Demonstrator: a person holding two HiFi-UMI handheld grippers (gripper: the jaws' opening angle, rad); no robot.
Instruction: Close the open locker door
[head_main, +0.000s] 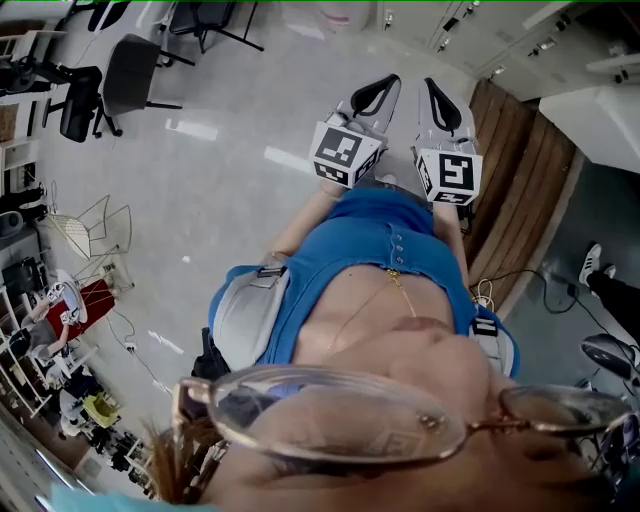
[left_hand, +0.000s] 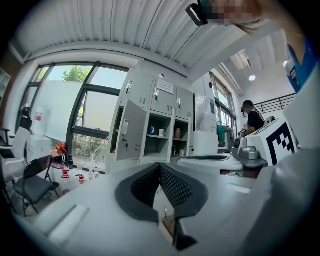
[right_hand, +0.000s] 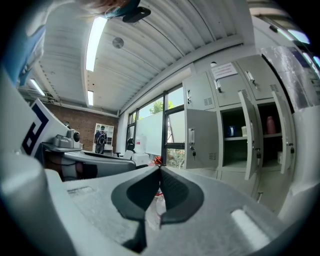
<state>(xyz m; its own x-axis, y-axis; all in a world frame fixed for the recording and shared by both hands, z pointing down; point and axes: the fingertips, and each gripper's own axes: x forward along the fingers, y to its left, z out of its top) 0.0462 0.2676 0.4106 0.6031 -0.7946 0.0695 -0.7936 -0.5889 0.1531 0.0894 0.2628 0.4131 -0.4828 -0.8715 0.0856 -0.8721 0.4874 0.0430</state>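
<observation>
The grey locker (left_hand: 165, 125) stands ahead, some way off. Its left door (left_hand: 131, 131) hangs wide open, with keys in the lock, and shelves with cups show inside. In the right gripper view the same open door (right_hand: 201, 138) shows, with two more narrow doors (right_hand: 250, 135) ajar to its right. My left gripper (left_hand: 160, 166) is shut with nothing between its dark pads, and so is my right gripper (right_hand: 160, 169). In the head view the left gripper (head_main: 378, 92) and the right gripper (head_main: 437, 98) are held side by side in front of the body, apart from the locker.
Left of the locker are large windows (left_hand: 95, 115), a low table with small bottles (left_hand: 65, 175) and a black chair (left_hand: 32, 182). A white wrapped appliance (left_hand: 205, 142) stands right of the locker. A person in black (left_hand: 255, 120) stands at the far right. Office chairs (head_main: 130, 70) are on the floor.
</observation>
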